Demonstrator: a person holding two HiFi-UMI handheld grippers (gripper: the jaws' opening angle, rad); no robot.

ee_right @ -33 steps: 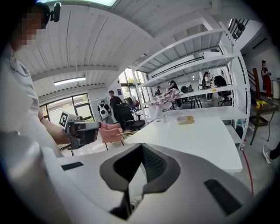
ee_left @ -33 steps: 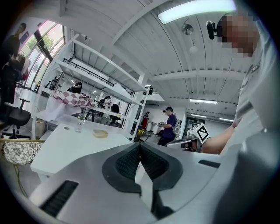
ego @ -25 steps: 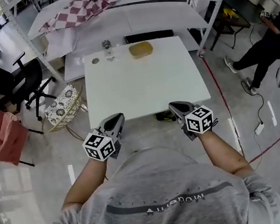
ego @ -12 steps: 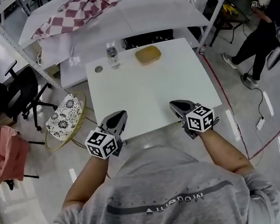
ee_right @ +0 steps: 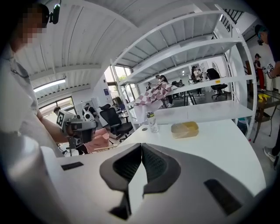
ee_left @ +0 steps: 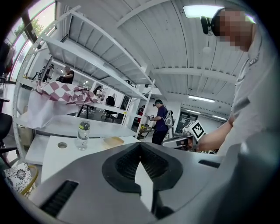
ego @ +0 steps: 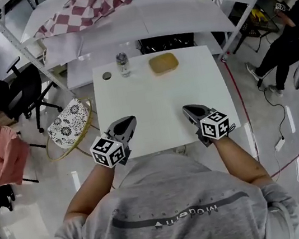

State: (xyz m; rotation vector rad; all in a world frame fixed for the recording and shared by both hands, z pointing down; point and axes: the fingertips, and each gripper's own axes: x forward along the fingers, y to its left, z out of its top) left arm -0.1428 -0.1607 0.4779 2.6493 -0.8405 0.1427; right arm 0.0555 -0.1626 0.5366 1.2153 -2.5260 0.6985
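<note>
Right now I've got both grippers clenched, nothing between: left gripper (ego: 124, 126) over the white table's (ego: 158, 103) near edge, lower left; right gripper (ego: 192, 111) opposite, lower right. Bottle (ego: 122, 64) & yellow block (ego: 163, 63) sit upper centre, well apart from both.

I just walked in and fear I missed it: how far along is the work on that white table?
Done: nothing visibly; the water bottle and the yellowish sponge-like block sit at the white table's far edge, with nothing touching them. In hand: nothing; the left tongs and right tongs are shut, empty, over the near edge. Left: reaching and gripping either thing, it seems.
</note>
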